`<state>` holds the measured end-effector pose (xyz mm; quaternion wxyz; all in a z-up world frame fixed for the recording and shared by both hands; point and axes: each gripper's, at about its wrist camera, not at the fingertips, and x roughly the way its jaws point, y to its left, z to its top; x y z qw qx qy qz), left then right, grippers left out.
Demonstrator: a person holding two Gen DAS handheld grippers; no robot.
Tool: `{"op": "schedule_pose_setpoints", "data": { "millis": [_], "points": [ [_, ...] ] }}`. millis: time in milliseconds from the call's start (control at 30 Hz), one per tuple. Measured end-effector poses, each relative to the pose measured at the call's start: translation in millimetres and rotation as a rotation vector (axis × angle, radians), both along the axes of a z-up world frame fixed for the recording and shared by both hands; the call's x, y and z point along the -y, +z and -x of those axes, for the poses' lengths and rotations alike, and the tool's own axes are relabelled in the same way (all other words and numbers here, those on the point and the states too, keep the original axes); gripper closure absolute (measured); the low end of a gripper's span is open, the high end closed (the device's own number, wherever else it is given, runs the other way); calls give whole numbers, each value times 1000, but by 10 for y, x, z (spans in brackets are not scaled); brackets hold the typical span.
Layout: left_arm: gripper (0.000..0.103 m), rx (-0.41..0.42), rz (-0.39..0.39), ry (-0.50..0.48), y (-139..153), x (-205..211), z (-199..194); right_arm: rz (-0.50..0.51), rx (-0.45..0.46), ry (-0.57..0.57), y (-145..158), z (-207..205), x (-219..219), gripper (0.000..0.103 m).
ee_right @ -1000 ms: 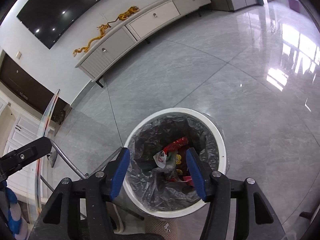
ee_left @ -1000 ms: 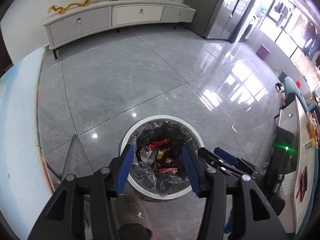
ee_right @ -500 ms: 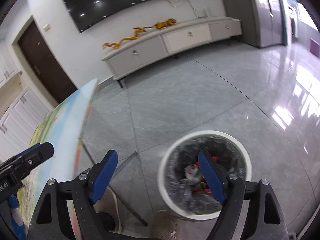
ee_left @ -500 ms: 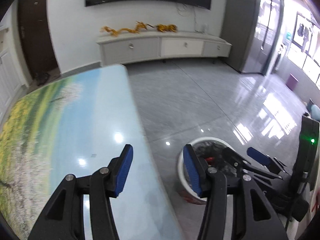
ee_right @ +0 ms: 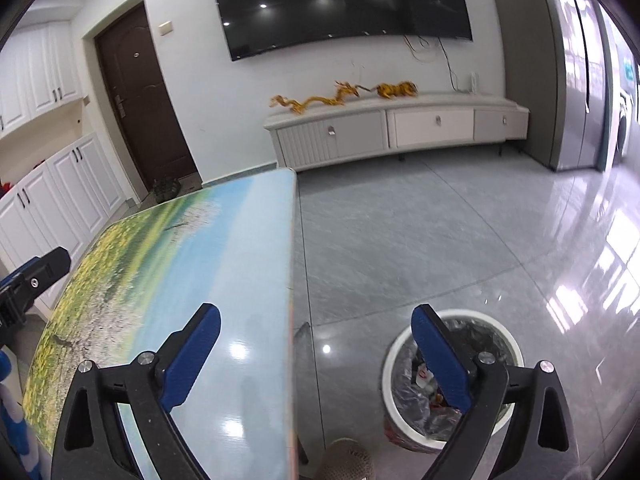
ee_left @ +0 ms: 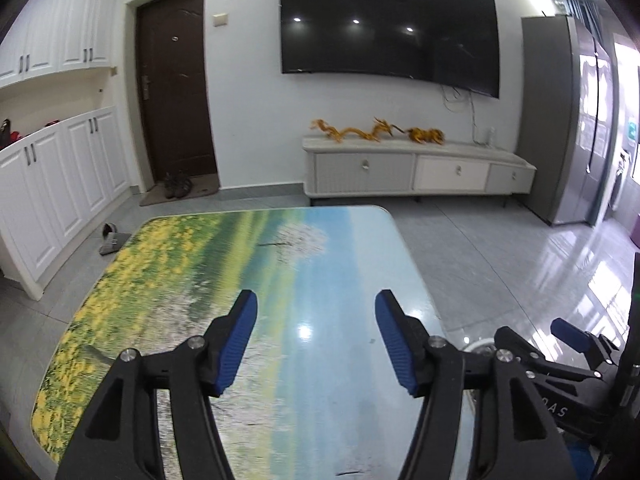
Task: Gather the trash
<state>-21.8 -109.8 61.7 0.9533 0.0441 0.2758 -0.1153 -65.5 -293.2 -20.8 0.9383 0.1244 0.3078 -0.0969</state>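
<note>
Nearest, the left gripper (ee_left: pixel 316 338) and right gripper (ee_right: pixel 316 354) have just been opening; both are spread and empty. The trash bin (ee_right: pixel 452 376) (already holding wrappers) stands right of the table (ee_left: pixel 340 248). No trash shows there, so sweep outward before reaching.

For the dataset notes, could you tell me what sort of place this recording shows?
Most likely a home living room by the entrance: a large wall-mounted television above a low media cabinet, a dark front door with shoes at it, and a lined trash bin beside the scenery-print table.
</note>
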Motion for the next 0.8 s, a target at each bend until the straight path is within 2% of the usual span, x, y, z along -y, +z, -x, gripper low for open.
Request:
{"op": "schedule_pose_setpoints", "data": {
  "millis": [133,267,433,633,800],
  "points": [
    [28,35,6,57,72,-303,26,38,24,18,97,-22,-247,6],
    [22,60,15,112,100,-555,73,74,44,27,175,-32,-456,5],
    [8,72,8,181,50,-742,74,139,47,17,200,-43,-634,5],
    [2,87,-40,244,-50,-769,71,187,54,-14,174,-31,-683,4],
    [1,79,-51,255,-124,-696,63,213,67,-27,159,-13,-671,4]
  ]
}}
